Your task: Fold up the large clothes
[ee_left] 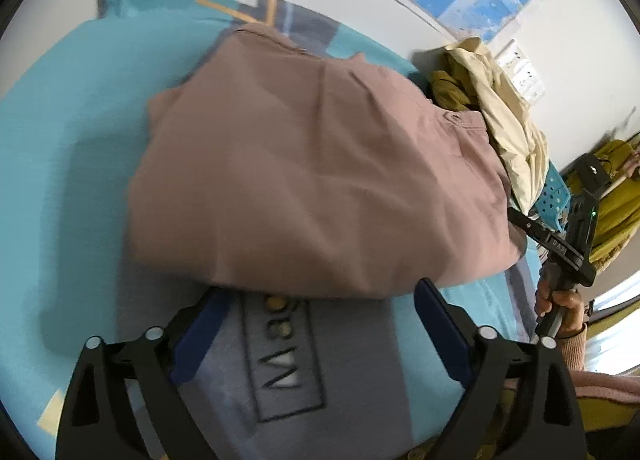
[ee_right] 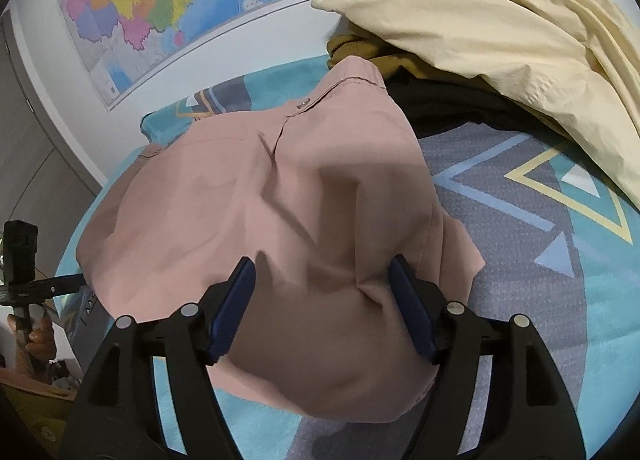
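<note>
The folded pink garment [ee_right: 260, 227] is lying on the patterned blanket [ee_right: 520, 244], both grippers' fingers [ee_left: 440, 324] [ee_right: 236, 308] being held apart around nothing, so the fold risks being dragged open if snagged.

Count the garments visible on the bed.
4: pink shirt folded mid-bed; cream garment heaped on the far-right pile; olive garment under it; black garment below them. The pile may hide more.
</note>
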The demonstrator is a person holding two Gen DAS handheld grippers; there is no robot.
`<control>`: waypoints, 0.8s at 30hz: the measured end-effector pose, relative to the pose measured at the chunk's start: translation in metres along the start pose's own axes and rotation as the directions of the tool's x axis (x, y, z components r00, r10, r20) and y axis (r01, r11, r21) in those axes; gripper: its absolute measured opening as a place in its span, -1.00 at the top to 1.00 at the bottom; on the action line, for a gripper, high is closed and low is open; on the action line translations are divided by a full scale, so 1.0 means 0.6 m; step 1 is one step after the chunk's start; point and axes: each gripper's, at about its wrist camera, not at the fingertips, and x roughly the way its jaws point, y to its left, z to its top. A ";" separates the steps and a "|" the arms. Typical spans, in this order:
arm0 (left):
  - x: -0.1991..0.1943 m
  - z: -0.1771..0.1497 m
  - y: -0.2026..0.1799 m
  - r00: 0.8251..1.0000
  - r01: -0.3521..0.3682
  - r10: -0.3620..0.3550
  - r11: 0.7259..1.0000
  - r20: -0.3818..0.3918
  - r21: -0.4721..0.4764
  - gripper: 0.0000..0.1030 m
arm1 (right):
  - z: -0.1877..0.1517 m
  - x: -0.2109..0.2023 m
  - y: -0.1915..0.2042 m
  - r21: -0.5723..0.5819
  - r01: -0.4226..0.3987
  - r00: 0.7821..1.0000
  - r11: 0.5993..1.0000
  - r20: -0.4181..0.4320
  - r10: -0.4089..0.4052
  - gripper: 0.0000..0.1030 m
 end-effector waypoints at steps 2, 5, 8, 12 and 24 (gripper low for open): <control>0.013 0.010 -0.009 0.999 0.036 -0.036 0.999 -0.009 -0.006 -0.83 | -0.001 -0.002 -0.003 0.014 -0.017 1.000 1.000 0.005 0.017 -0.36; 0.031 0.028 -0.020 0.998 0.056 -0.056 0.998 -0.005 -0.012 -0.86 | -0.003 -0.008 -0.005 0.029 -0.034 0.999 0.999 0.010 0.034 -0.36; 0.044 0.042 -0.025 0.997 0.078 -0.078 0.997 0.000 -0.023 -0.86 | -0.003 -0.013 -0.008 0.046 -0.050 0.999 0.998 0.015 0.050 -0.38; 0.054 0.056 -0.028 0.997 0.081 -0.080 0.996 0.024 -0.027 -0.86 | -0.003 -0.013 -0.010 0.046 -0.054 0.998 0.997 0.014 0.053 -0.38; 0.082 0.094 -0.040 0.998 -0.036 0.037 0.999 0.052 -0.008 -0.63 | -0.035 -0.095 -0.059 0.204 -0.124 0.992 0.971 0.058 0.115 -0.48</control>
